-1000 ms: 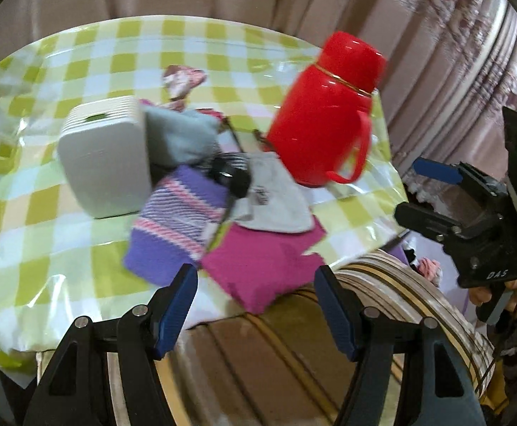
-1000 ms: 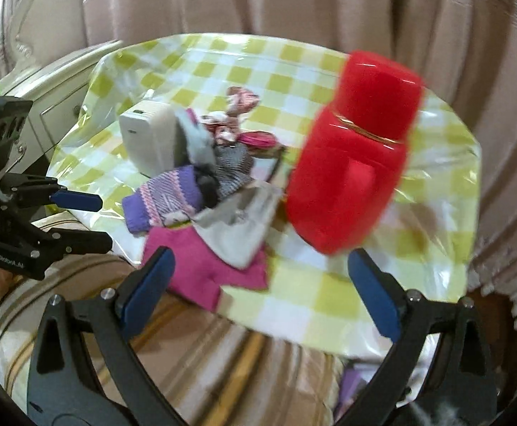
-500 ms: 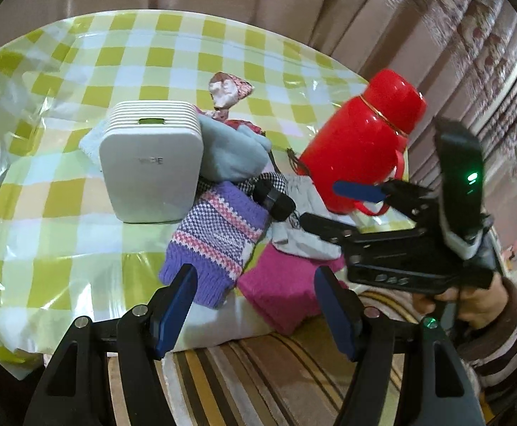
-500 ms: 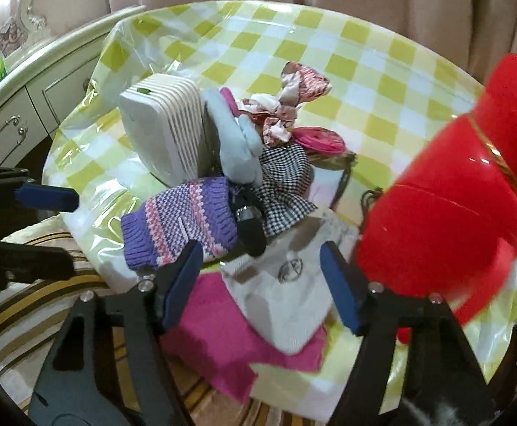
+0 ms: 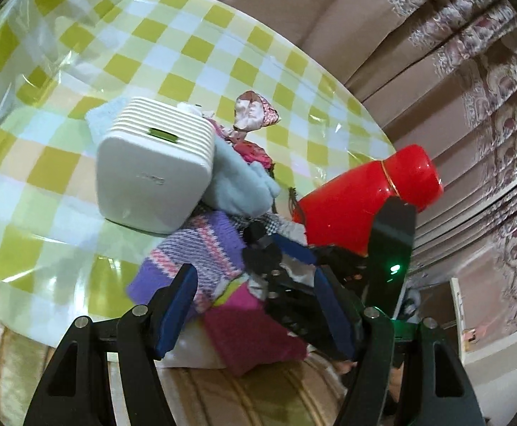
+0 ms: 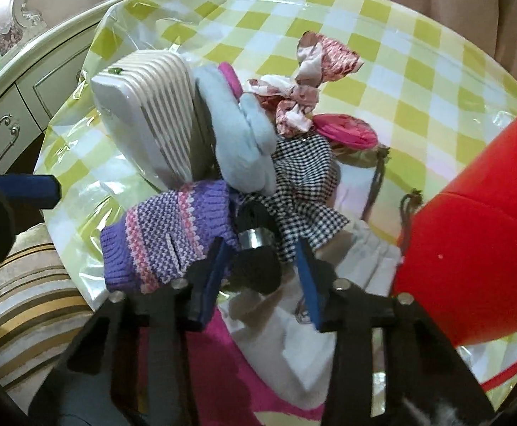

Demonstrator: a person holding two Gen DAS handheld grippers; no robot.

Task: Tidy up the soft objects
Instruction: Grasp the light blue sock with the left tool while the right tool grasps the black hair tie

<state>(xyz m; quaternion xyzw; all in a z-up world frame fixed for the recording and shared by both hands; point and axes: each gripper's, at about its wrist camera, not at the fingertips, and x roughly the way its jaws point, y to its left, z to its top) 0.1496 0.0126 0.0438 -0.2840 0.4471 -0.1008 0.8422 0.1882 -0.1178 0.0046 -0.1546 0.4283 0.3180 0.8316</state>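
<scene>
A pile of soft things lies on the checked table: a purple striped knit piece (image 6: pixel 168 234) (image 5: pixel 194 248), a light blue glove (image 6: pixel 240 142) (image 5: pixel 239 186), a black-and-white checked cloth (image 6: pixel 304 181), a pink cloth (image 5: pixel 251 333) (image 6: pixel 216 362), a grey drawstring pouch (image 6: pixel 336 284) and a pink patterned scrunchie (image 6: pixel 315 67) (image 5: pixel 255 113). My right gripper (image 6: pixel 264 277) has narrowed its jaws around a black microphone-like object (image 6: pixel 256 255) in the pile; contact is unclear. It shows in the left wrist view (image 5: pixel 287 259). My left gripper (image 5: pixel 255 305) is open at the table's near edge.
A white ribbed box-shaped device (image 5: pixel 152 163) (image 6: pixel 148 113) stands left of the pile. A red thermos jug (image 5: pixel 365 198) (image 6: pixel 471 248) stands right of it. A striped cushion (image 6: pixel 24 301) lies below the table edge. A cream dresser (image 6: pixel 27 81) is at left; curtains hang behind.
My right gripper has moved forward into the pile and narrowed its jaws around the black object. My left gripper has shifted a little closer, still open.
</scene>
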